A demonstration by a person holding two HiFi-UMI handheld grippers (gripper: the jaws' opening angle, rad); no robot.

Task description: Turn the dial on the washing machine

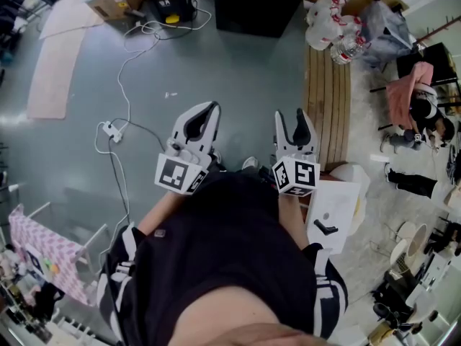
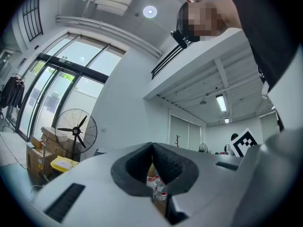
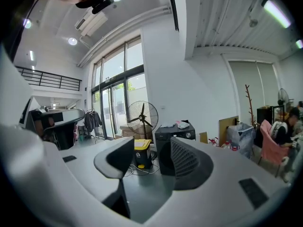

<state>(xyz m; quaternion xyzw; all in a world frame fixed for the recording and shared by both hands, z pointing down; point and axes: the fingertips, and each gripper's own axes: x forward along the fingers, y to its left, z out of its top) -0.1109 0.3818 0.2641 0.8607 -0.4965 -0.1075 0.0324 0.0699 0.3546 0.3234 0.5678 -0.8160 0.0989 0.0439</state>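
Washing machine [image 3: 174, 143]: a black unit on the grey floor [image 1: 238, 85] by the white wall, well ahead of both hand-held grippers. Its dial [image 3: 189, 135] sits at the right end of the top front panel. A cloth [image 3: 182, 124] lies on the machine's top. A yellow-lidded bin [image 3: 142, 152] stands just left of the machine, with a fan [image 3: 142, 118] behind the bin.

Right hand-held gripper [image 3: 150, 150]: jaws wide apart and empty, with the machine seen through the gap.

Left hand-held gripper [image 2: 152, 148]: jaws closed tip to tip, nothing held, far from the machine.
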